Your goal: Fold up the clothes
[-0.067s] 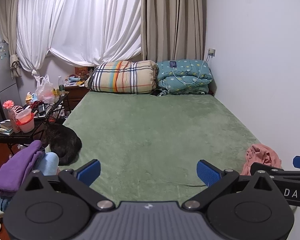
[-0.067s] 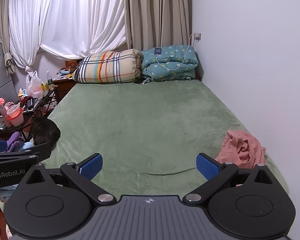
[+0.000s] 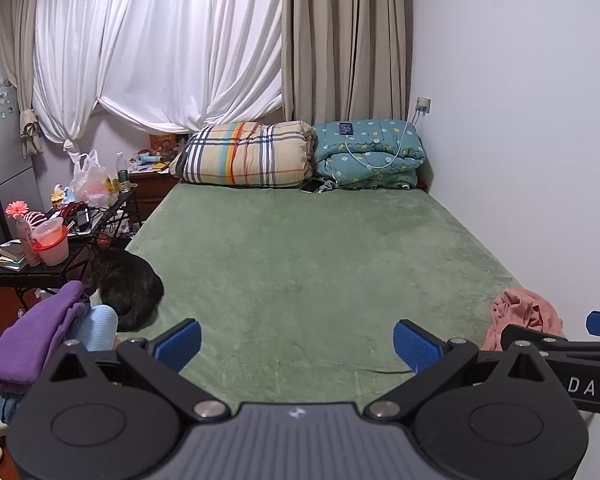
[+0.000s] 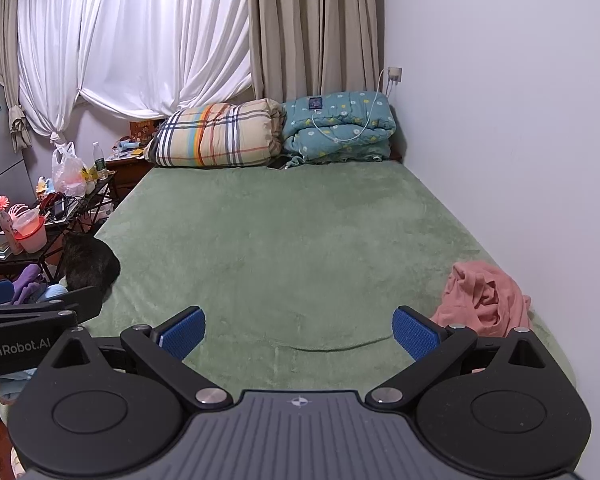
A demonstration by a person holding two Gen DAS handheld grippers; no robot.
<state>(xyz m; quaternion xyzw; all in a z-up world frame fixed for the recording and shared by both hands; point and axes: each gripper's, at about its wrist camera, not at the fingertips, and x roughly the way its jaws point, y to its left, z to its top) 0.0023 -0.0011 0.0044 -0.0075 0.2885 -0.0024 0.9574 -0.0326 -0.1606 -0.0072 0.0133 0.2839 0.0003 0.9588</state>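
Note:
A crumpled pink garment (image 4: 484, 300) lies on the green bed (image 4: 284, 248) at its near right edge by the wall; it also shows in the left wrist view (image 3: 524, 312). My right gripper (image 4: 298, 336) is open and empty, above the bed's near edge, left of the garment. My left gripper (image 3: 298, 344) is open and empty, further left over the same edge. A purple garment (image 3: 36, 336) and a light blue one (image 3: 100, 324) are piled at the bed's near left corner.
A black cat (image 3: 128, 288) sits on the bed's left edge. A plaid quilt (image 3: 248, 154) and a teal quilt (image 3: 368, 152) with a phone on a charging cable lie at the head. A cluttered side table (image 3: 48, 240) stands left. A white wall runs along the right.

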